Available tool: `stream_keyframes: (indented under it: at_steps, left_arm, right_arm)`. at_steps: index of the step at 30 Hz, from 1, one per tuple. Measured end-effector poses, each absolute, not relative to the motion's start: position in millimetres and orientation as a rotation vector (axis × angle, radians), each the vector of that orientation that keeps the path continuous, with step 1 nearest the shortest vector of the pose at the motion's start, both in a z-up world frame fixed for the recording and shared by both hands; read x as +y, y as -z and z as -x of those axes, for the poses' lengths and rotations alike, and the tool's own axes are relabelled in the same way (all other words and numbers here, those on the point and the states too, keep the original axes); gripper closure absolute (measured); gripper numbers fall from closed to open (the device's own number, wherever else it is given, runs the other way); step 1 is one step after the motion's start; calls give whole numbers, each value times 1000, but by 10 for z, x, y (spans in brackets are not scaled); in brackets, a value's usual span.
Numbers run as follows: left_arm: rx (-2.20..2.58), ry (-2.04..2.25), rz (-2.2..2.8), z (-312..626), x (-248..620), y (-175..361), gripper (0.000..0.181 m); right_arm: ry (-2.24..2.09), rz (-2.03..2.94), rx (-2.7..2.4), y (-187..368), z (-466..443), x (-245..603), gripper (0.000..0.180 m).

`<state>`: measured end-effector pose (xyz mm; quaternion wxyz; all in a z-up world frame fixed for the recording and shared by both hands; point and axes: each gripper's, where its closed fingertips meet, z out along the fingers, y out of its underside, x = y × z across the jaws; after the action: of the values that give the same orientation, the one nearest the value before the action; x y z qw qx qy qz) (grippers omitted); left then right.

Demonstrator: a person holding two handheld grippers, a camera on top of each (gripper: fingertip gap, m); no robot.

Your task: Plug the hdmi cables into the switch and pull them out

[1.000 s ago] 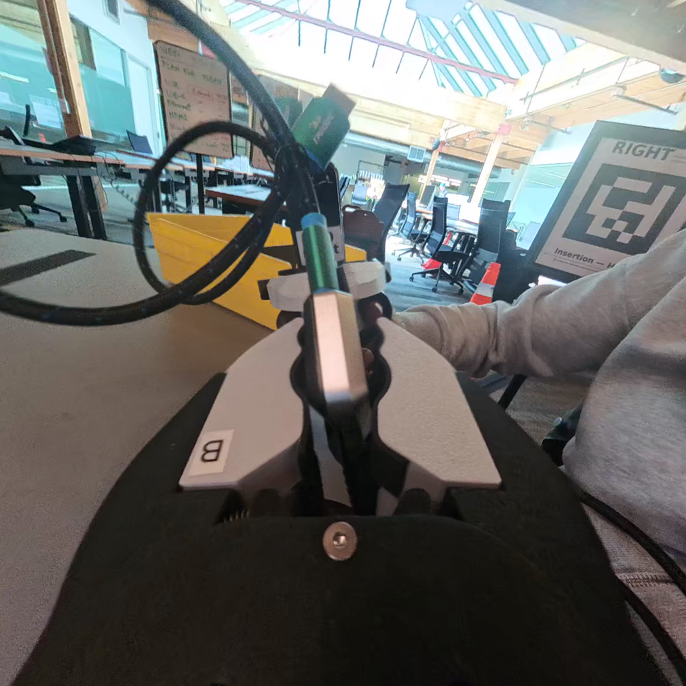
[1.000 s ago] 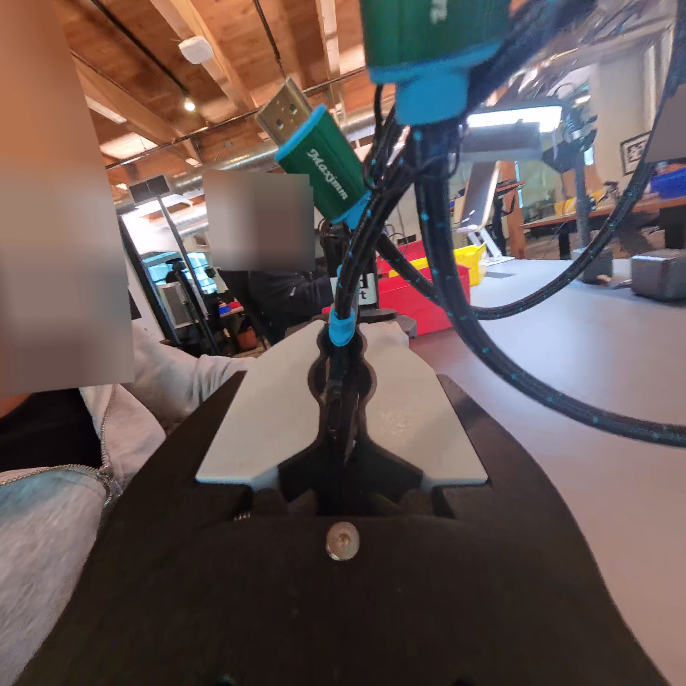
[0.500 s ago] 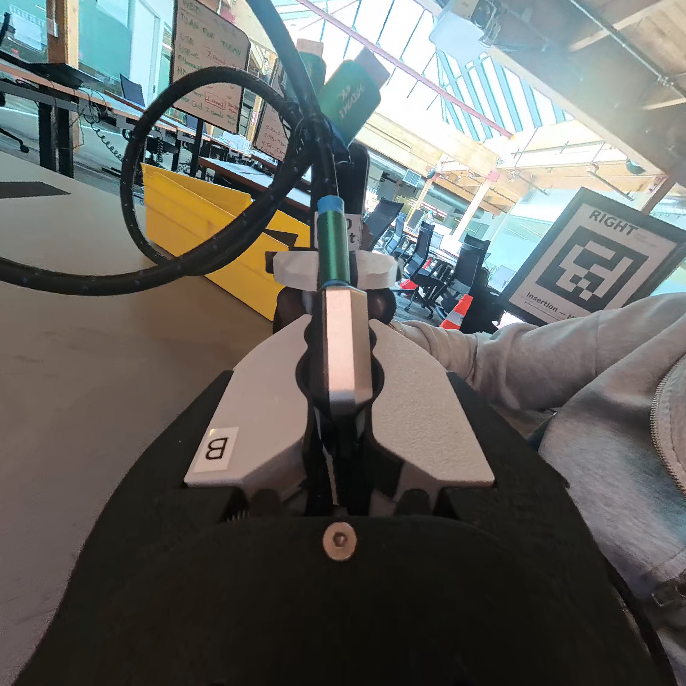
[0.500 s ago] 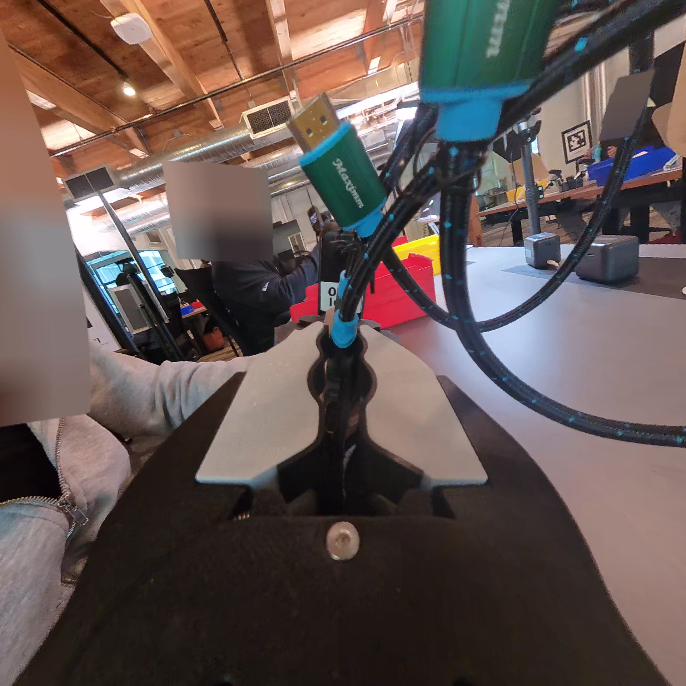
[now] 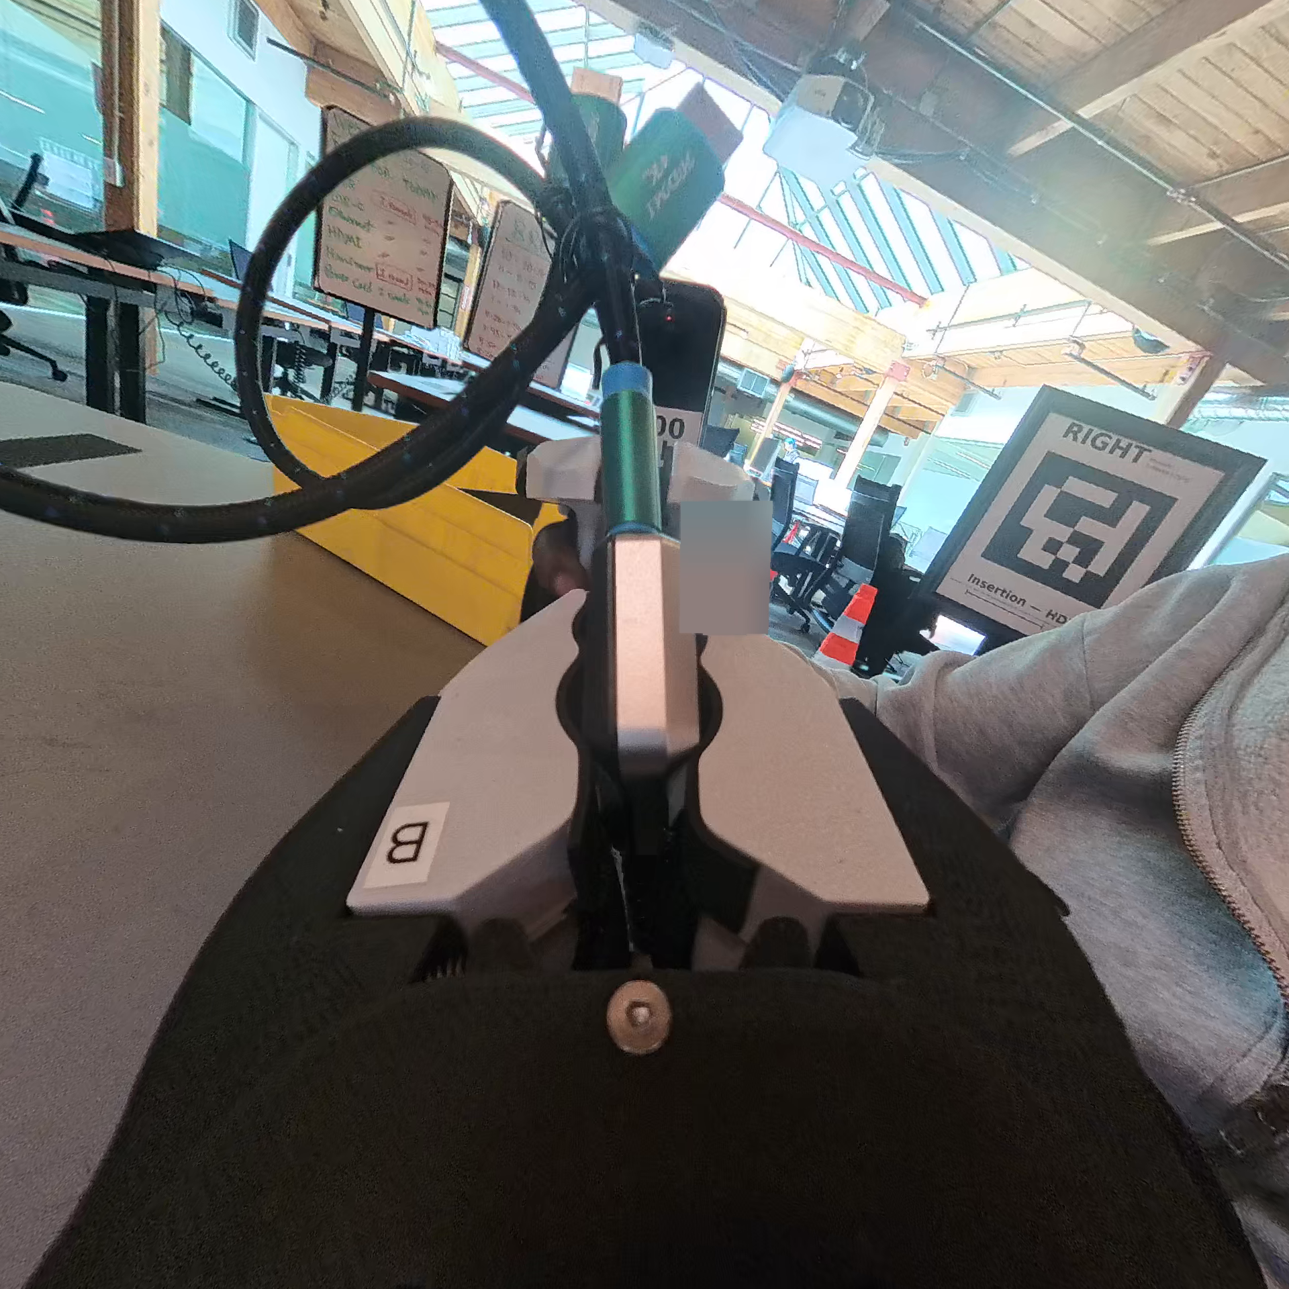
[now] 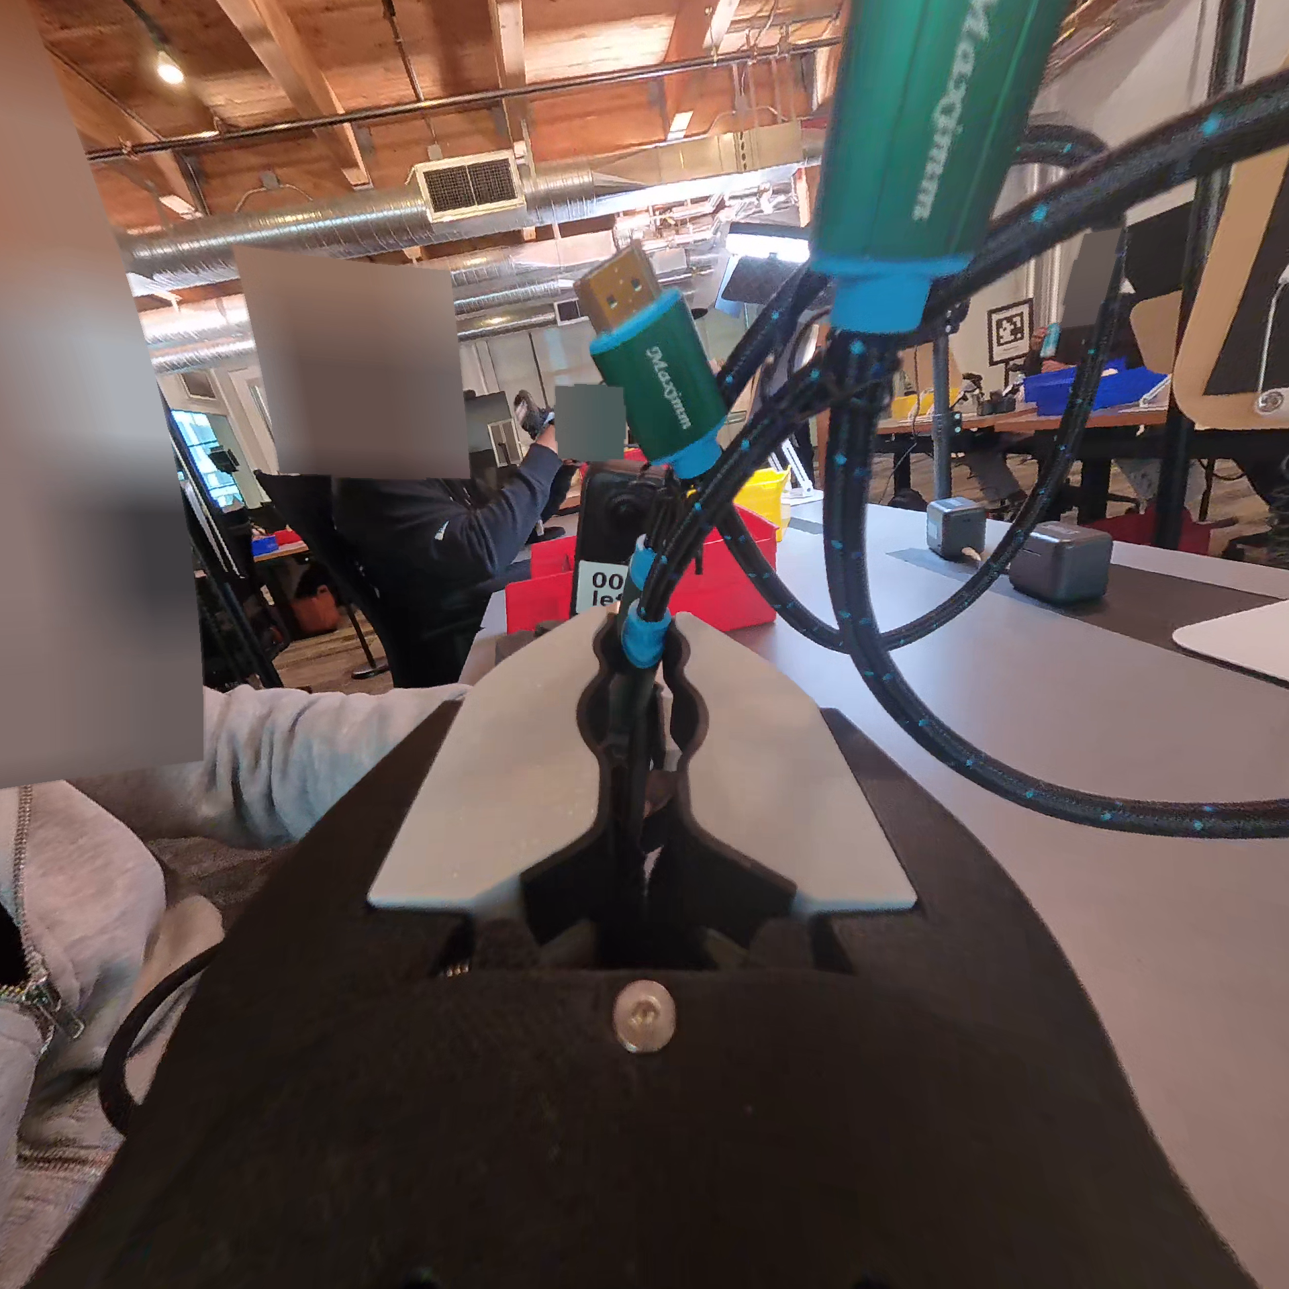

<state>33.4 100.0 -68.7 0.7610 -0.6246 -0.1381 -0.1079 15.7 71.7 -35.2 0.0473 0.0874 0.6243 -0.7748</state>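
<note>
1. I am holding the switch (image 5: 645, 669), a flat silver box, edge-on between the fingers of my left gripper (image 5: 638, 662). The jaws are pressing together on its two faces, so I judge it is held steady against a push or a pull.
2. A green plug (image 5: 631, 460) is sitting in the far end of the switch. My right gripper (image 6: 638, 669) is facing the switch from the other side, and its jaws are pinching this same plug by its blue collar. I judge this grip is there to seat the plug or to draw it straight out; which one, I cannot tell.
3. Two free green plugs (image 6: 656, 377) are sticking up above the switch, tied into the bundle of black braided cables (image 5: 279, 488), which is looping away to the left of the switch.
4. Below the switch a plain grey table (image 5: 174, 697) is spreading out. A yellow bin (image 5: 418, 516) is standing behind the switch to the left, and a red bin (image 6: 697, 586) is showing behind it in the right view.
5. Around the switch I am seeing an open workshop with wooden ceiling beams, skylights, desks and chairs. My grey sleeve (image 5: 1046, 732) is lying to the right of the switch.
</note>
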Motion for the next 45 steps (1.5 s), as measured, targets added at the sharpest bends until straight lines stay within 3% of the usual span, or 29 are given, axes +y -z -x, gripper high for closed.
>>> stream_keyframes:
  at_steps: [5, 7, 8, 12, 21, 24, 25, 26, 30, 35, 40, 45]
  left_arm:
    - [-261, 162, 1343, -300, 948, 707, 159]
    - [-271, 191, 1323, -287, 933, 713, 159]
    - [-280, 208, 1312, -278, 925, 708, 159]
    - [-265, 196, 1324, -307, 953, 716, 158]
    - [-294, 165, 1280, -272, 944, 600, 157]
    - [-253, 162, 1567, -412, 946, 1156, 160]
    - [-257, 143, 1587, -408, 975, 1190, 160]
    - [-253, 125, 1521, -363, 1011, 1071, 159]
    - [-257, 83, 1298, -170, 862, 669, 159]
    - [-431, 18, 1076, 66, 355, 539, 159]
    - [-482, 18, 1068, 147, 363, 564, 159]
    - [-425, -6, 1145, 67, 485, 596, 159]
  right_arm:
    - [2278, -277, 1797, 379, -173, 657, 168]
    - [2229, -297, 1710, 453, -224, 634, 145]
    - [2185, -293, 1726, 516, -260, 601, 144]
    - [2288, -279, 1779, 471, -214, 599, 169]
    - [2407, -287, 1857, 302, -150, 585, 171]
    - [2859, -531, 1075, -544, 339, 1731, 169]
    - [2970, -553, 1067, -672, 395, 2041, 169]
    - [2967, -539, 1377, -607, 368, 1962, 168]
    - [2704, -443, 2131, -294, 135, 1583, 168]
    - [2402, -565, 2595, -175, 9, 2005, 168]
    - [1618, -871, 3130, 287, -140, 2795, 167]
    - [535, -1057, 3515, 718, -167, 3806, 168]
